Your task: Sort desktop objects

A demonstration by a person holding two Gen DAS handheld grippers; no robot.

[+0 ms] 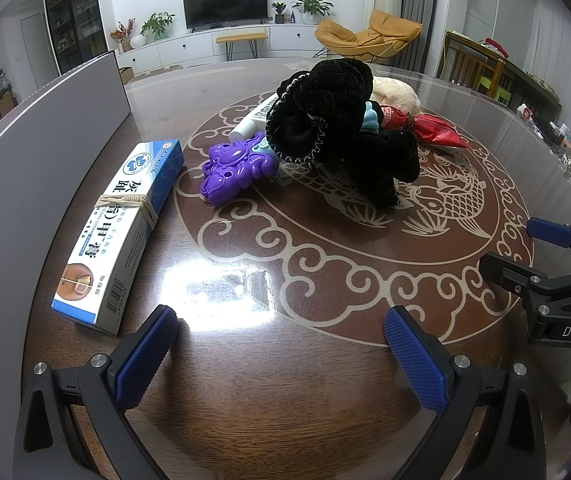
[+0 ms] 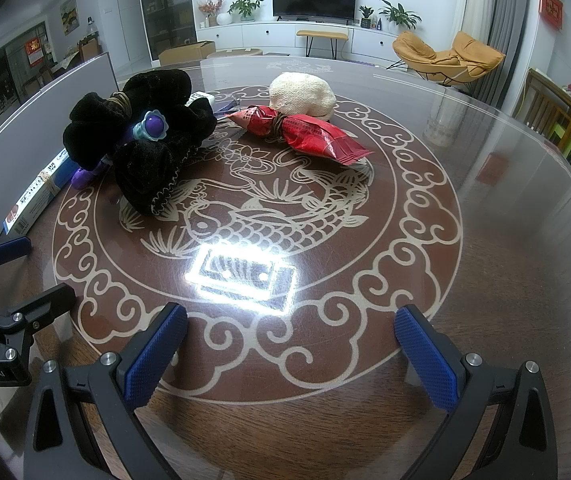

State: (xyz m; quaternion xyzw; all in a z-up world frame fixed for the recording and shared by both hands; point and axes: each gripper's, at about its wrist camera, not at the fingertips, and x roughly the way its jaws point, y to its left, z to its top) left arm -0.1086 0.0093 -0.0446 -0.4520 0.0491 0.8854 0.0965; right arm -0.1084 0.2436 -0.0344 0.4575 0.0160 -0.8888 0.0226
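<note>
Above the patterned table (image 1: 325, 420), the left gripper (image 1: 281, 356) and right gripper (image 2: 291, 356) hover level, tongs spread and empty; beyond them, a black scrunchie (image 1: 337, 128), purple toy (image 1: 233, 168), boxed ointment (image 1: 121, 232) and red packet (image 2: 305, 132) lie clustered.

We see even indoor light, sharp focus — hard white glare on the table (image 2: 425, 184), edges fisheye-bent and vignetted.

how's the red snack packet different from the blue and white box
The red snack packet is crinkled foil, pinched at the middle by a band; the blue and white box is rigid, flat-sided cardboard. The packet lies mid-table beside the cream knit bundle; the box lies at the table's left edge. Both are wrapped by a rubber band.
</note>
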